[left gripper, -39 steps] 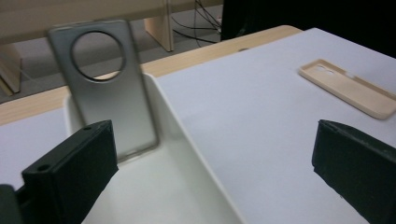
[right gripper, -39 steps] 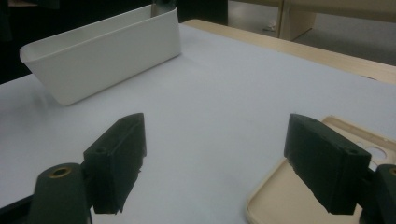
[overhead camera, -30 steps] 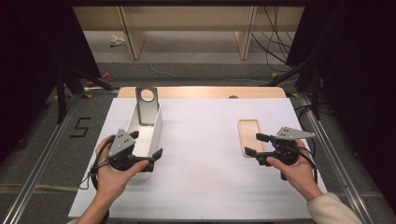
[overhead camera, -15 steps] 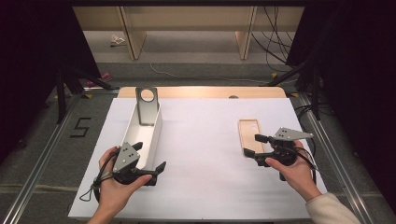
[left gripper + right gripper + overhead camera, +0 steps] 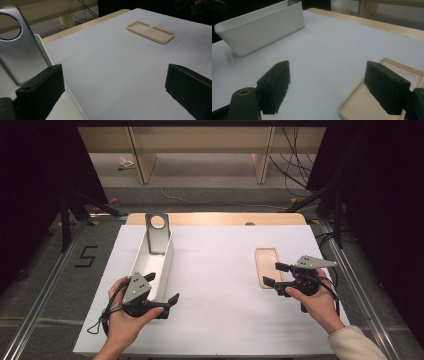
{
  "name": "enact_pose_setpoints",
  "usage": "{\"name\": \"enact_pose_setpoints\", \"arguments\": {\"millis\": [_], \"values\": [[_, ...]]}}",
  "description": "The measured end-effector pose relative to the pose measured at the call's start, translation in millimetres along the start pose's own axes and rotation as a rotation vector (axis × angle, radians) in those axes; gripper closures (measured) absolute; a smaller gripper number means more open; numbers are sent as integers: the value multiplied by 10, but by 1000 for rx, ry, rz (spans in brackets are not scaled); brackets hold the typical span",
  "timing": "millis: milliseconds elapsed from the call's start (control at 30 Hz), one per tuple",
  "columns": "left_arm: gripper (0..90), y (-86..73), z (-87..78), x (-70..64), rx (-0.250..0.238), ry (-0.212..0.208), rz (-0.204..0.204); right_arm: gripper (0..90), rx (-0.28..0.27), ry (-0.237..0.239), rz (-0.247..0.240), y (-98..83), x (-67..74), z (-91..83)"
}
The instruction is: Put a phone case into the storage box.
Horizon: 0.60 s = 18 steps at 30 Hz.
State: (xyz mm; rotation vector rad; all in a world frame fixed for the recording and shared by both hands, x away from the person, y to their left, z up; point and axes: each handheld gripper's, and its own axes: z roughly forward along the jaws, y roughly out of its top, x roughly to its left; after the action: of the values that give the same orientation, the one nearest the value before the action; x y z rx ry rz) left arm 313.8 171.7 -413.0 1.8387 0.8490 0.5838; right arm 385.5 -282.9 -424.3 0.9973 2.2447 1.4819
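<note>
A long white tray point(image 5: 141, 251) lies at the table's left, and a silver phone case point(image 5: 157, 232) with a round hole leans upright at its far end. A beige phone case point(image 5: 267, 262) lies flat, hollow side up, at the right. My left gripper point(image 5: 161, 287) is open at the tray's near end, one jaw over the tray's near corner and the other over bare table. My right gripper point(image 5: 271, 274) is open at the beige case's near right edge. In the right gripper view one jaw stands over the beige case point(image 5: 359, 110), the other over the table.
The white table surface point(image 5: 215, 270) runs wide and bare between tray and beige case. In the left gripper view the silver case point(image 5: 17, 50) is at the left and the beige case point(image 5: 151, 31) far off. A wooden strip point(image 5: 215, 218) borders the table's far edge.
My left gripper has drawn back along the tray toward its near end and the table's front. The right gripper has hardly moved, and both stay open.
</note>
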Motion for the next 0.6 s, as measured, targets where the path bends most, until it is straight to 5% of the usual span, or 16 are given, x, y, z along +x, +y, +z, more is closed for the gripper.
{"name": "enact_pose_setpoints", "arguments": {"millis": [600], "values": [[24, -62, 103, 34, 22, -40, -2, 226, 9, -5, 36, -36, -152, -1]]}}
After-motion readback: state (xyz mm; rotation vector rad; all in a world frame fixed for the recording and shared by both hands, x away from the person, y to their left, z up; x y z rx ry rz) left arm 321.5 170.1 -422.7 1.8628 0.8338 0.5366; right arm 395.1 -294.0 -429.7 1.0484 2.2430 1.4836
